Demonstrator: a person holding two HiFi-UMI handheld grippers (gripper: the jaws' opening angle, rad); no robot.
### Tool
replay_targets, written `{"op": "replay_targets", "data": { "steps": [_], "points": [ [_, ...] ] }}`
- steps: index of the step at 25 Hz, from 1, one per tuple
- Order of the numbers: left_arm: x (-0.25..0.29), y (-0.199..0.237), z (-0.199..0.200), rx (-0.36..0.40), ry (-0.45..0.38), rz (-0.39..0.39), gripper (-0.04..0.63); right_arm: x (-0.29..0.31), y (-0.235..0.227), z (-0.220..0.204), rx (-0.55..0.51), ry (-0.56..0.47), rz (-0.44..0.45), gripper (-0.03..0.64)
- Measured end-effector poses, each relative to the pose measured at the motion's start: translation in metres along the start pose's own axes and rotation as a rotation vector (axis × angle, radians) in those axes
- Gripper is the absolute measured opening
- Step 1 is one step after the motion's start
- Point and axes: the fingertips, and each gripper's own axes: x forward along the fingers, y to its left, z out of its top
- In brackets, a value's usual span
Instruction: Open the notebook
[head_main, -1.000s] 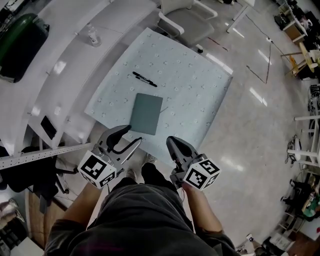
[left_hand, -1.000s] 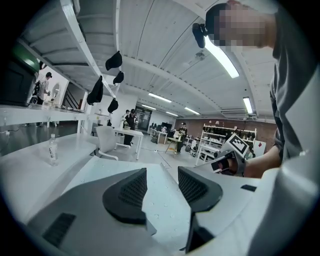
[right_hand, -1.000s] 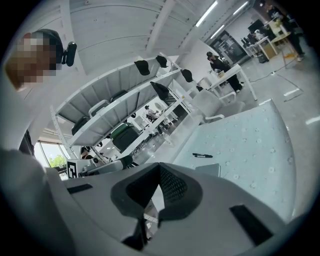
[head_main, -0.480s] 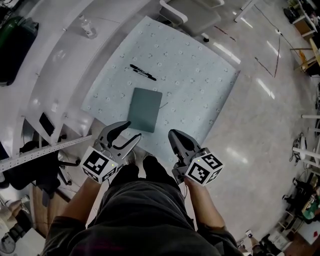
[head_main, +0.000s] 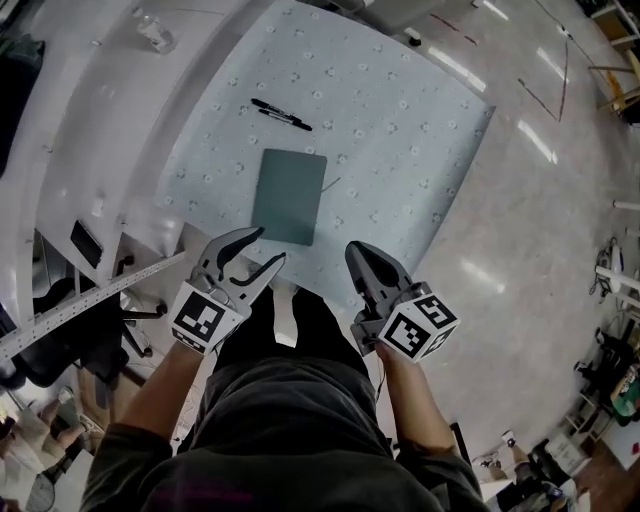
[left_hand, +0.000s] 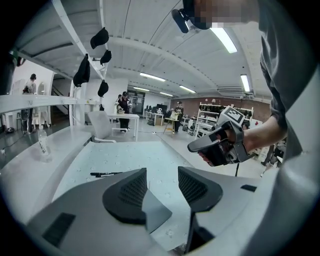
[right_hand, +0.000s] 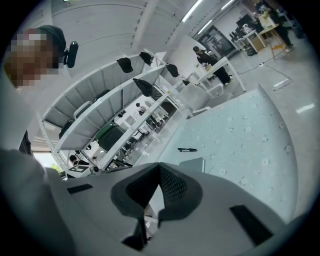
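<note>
I judged the notebook (head_main: 288, 197) wanted pinning flat and its cover lifted by the free edge. My left tongs (head_main: 268, 246) hung apart, empty; my right tongs (head_main: 357, 254) were pressed together on nothing. The notebook lay closed on the counter (head_main: 420, 130) just beyond both, a pen (head_main: 281, 114) farther off.

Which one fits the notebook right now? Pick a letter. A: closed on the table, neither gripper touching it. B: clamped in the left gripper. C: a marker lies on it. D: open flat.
A: the dark green notebook lies closed on the table, with the left gripper and right gripper both short of its near edge.
</note>
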Motion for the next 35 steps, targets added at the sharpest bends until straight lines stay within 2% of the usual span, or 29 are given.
{"op": "replay_targets", "data": {
  "steps": [11, 19, 31, 35],
  "points": [
    [0.046, -0.002, -0.053, 0.152, 0.049, -0.082, 0.193, -0.001, -0.043, -0.042, 0.074, -0.044, -0.14, 0.002],
    [0.077, -0.014, -0.087, 0.312, 0.098, -0.124, 0.193, -0.002, -0.07, -0.067, 0.113, -0.074, -0.204, 0.002],
    [0.111, -0.028, -0.134, 0.438, 0.114, -0.118, 0.193, -0.017, -0.097, -0.108, 0.159, -0.08, -0.247, 0.002],
    [0.119, -0.032, -0.147, 0.451, 0.122, -0.116, 0.193, -0.019, -0.104, -0.118, 0.171, -0.08, -0.253, 0.002]
  ]
}}
